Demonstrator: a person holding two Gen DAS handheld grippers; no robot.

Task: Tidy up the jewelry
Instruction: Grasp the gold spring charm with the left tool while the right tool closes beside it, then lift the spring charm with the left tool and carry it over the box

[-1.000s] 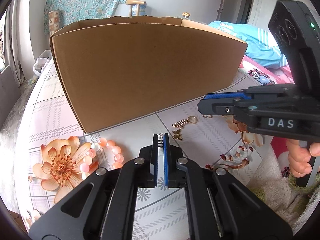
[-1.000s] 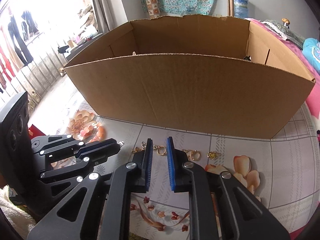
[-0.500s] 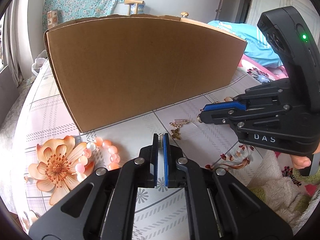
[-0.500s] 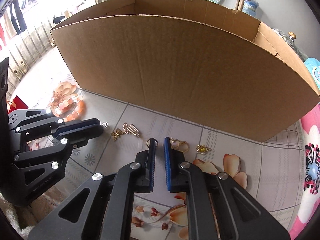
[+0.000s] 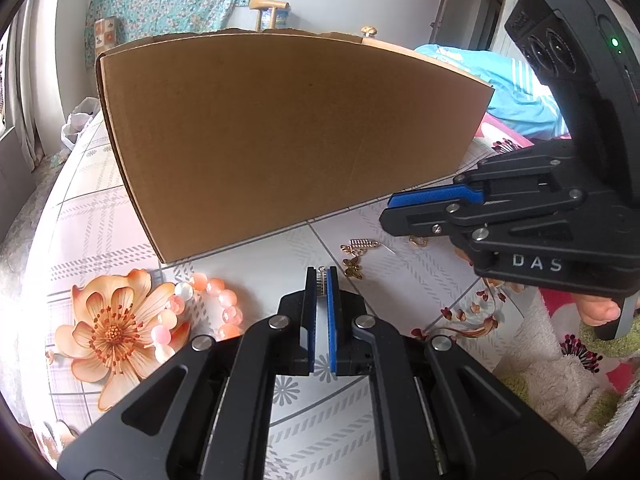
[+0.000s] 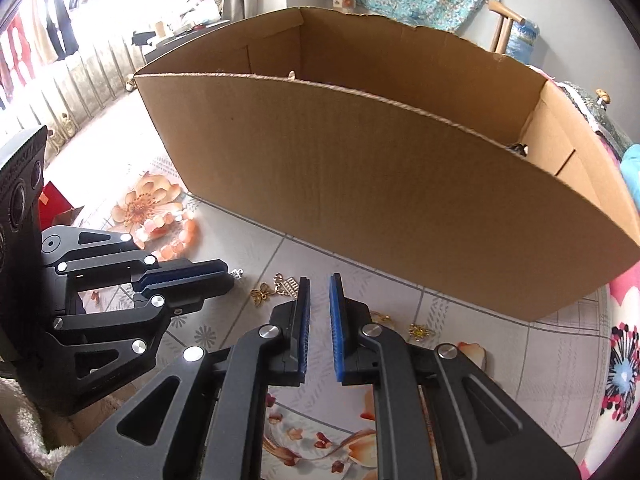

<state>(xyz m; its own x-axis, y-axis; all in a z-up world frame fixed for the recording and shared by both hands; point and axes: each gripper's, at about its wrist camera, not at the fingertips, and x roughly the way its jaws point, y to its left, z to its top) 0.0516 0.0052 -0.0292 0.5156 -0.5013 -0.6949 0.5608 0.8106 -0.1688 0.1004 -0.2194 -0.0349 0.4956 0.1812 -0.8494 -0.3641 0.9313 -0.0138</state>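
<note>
Claws differ: left claw pinches a small silver charm, while right claw, narrowly parted and empty, has rolled over gold charms at the cardboard box's six o'clock, suggesting pickup next.

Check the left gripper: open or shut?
Shut: the left gripper pinches a small silver piece between its pads.

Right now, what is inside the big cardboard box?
Inside the cardboard box, only bare inner walls and a small dark item at the right end show. The near wall hides the floor, so other contents cannot be seen.
</note>
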